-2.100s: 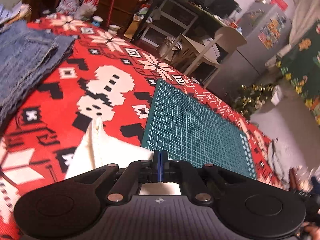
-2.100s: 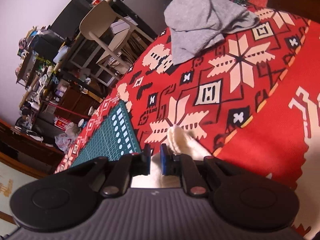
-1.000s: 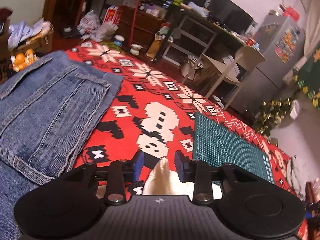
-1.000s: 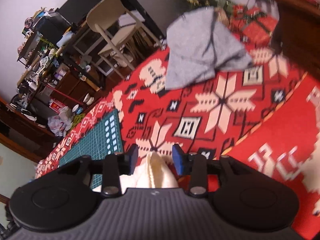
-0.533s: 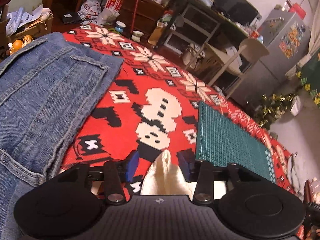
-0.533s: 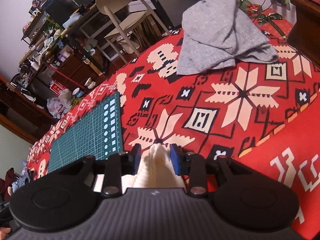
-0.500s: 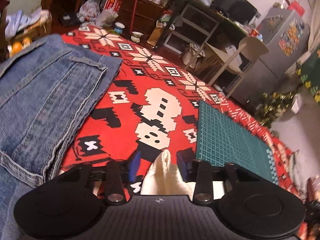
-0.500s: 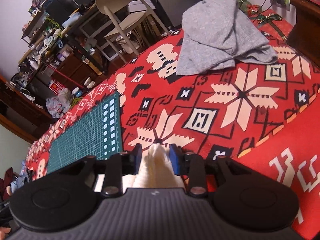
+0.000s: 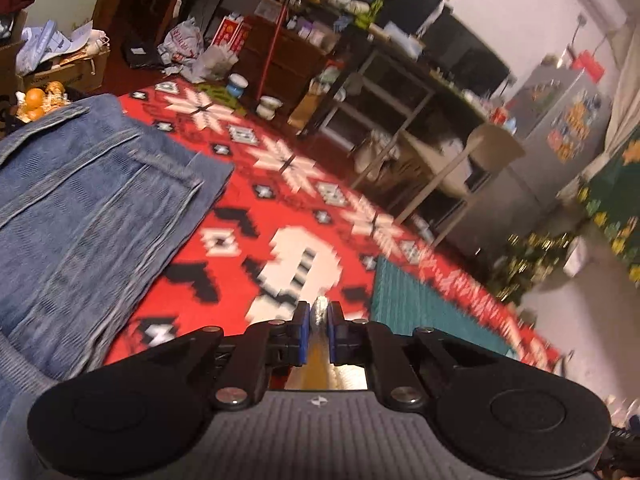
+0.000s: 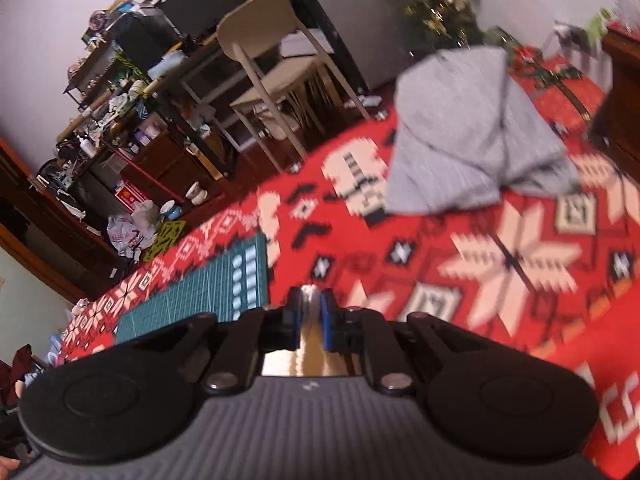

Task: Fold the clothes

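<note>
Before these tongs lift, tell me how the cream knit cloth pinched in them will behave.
Probably floppy: the cream knit cloth bunches into a narrow fold as the left tongs close on it. Likely to sag between them and the right tongs, also closing on it. Seems light.

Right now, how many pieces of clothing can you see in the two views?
3. Blue jeans lie at the left. A grey sweater lies far at the right. A cream garment is pinched in both jaws. Others may be hidden.

No legible txt/labels; pics too blurry, print too small.
</note>
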`<state>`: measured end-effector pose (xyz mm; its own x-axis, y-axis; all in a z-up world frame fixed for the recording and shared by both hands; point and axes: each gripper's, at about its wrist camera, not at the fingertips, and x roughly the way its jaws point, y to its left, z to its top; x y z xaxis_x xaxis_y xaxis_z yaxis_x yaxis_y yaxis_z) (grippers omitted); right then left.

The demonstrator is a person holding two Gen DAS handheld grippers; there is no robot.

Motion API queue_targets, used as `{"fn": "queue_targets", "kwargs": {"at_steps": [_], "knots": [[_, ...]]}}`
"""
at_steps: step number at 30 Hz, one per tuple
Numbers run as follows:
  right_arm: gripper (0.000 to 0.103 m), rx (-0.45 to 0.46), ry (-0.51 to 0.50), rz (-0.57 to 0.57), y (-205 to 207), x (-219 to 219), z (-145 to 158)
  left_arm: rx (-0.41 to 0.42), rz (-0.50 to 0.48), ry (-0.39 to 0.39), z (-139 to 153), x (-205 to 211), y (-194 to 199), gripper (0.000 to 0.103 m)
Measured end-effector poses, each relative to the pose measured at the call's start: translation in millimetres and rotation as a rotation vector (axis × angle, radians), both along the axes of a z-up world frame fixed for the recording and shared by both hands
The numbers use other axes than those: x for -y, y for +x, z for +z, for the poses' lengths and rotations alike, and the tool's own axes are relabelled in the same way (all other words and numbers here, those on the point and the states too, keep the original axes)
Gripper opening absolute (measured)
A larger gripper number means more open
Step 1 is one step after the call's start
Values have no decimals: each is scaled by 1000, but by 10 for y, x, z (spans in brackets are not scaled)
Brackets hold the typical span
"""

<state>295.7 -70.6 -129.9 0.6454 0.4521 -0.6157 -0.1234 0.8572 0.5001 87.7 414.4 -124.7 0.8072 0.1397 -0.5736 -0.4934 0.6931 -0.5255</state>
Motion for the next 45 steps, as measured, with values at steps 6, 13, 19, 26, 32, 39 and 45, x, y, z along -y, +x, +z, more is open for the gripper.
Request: {"fn": "queue_targets", "kwargs": {"at_steps": [6, 13, 19, 26, 32, 39, 45], "knots": [[12, -32, 0, -24, 250, -38, -221, -29, -22, 94, -117, 26, 247, 11], [32, 19, -23, -58, 189, 19, -153, -21, 67, 150, -6, 2, 115, 40], [23, 65, 31, 8, 12, -65, 73, 120, -25, -67, -4, 5, 94, 10], [16, -46, 139, 108, 87, -357, -181, 80, -138, -189, -280, 117, 399, 9], [0, -74, 151, 70, 162, -324, -385, 32, -113, -140, -410, 40, 432, 3], [4, -40, 120, 2, 129, -161, -272, 29, -62, -75, -281, -55, 294, 3], [9, 5, 125, 50, -129, -138, 25, 63, -103, -88, -52, 64, 105, 5]]}}
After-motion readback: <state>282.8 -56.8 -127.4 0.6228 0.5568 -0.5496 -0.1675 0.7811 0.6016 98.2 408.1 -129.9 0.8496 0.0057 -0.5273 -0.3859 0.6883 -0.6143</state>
